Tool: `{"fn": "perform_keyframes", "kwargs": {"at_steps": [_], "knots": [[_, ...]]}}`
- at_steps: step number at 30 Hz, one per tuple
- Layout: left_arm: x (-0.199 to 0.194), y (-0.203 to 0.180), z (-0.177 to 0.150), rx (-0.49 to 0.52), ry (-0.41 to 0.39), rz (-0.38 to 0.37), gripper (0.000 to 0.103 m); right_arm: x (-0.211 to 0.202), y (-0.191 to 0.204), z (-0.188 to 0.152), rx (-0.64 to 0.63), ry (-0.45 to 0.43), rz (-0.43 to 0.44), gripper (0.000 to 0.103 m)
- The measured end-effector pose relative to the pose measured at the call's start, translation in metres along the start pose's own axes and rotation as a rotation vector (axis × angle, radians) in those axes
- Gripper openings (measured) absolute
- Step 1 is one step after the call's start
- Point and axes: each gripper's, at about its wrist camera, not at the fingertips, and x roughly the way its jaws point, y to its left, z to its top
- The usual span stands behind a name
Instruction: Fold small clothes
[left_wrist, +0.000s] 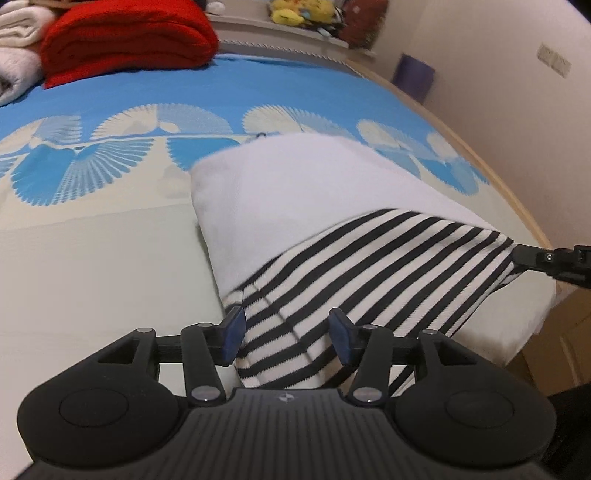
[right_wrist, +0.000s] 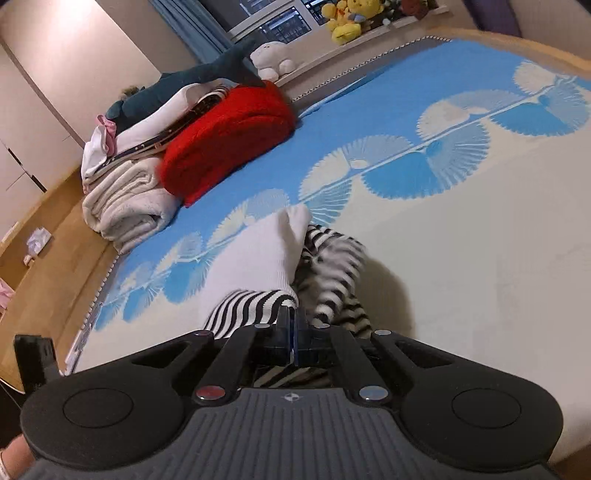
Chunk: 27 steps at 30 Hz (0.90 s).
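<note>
On the bed (left_wrist: 92, 258), the striped garment (left_wrist: 369, 266) lies between the left gripper's (left_wrist: 287, 338) spread pads, untouched; the right gripper (right_wrist: 294, 332) pinches its corner, lifting the edge.

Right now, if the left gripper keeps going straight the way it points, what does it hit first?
The striped part of the garment. The left gripper is open, with that fabric lying between and just ahead of its fingers; the white part comes after it. Whether the pads already touch is unclear.
</note>
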Motion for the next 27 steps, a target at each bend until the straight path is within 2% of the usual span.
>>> {"fn": "perform_keyframes", "kwargs": {"at_steps": [7,9,11,13,15,19,24,27], "knots": [[0.018,-0.012,-0.007,0.048,0.052,-0.004,0.058,-0.008,-0.016,-0.011,-0.027,0.107,-0.077,0.000],[0.031,-0.013,-0.012,0.080,0.111,0.019,0.064,0.003,-0.022,-0.018,-0.022,0.178,-0.122,0.000],[0.045,-0.013,-0.017,0.108,0.173,0.053,0.066,0.021,-0.030,-0.024,-0.003,0.273,-0.181,0.000],[0.051,-0.013,-0.020,0.114,0.193,0.057,0.066,0.040,-0.036,-0.030,0.006,0.356,-0.233,0.000],[0.051,-0.013,-0.018,0.121,0.197,0.056,0.066,0.053,-0.034,-0.033,-0.006,0.401,-0.277,0.000],[0.046,0.002,-0.004,0.031,0.254,0.007,0.066,0.071,-0.030,-0.035,-0.015,0.450,-0.327,0.000],[0.033,0.012,0.040,-0.032,0.143,-0.008,0.067,0.087,-0.027,-0.041,-0.061,0.495,-0.363,0.000],[0.047,0.019,0.061,-0.089,0.105,-0.052,0.067,0.083,-0.027,-0.042,-0.065,0.480,-0.371,0.000]]}}
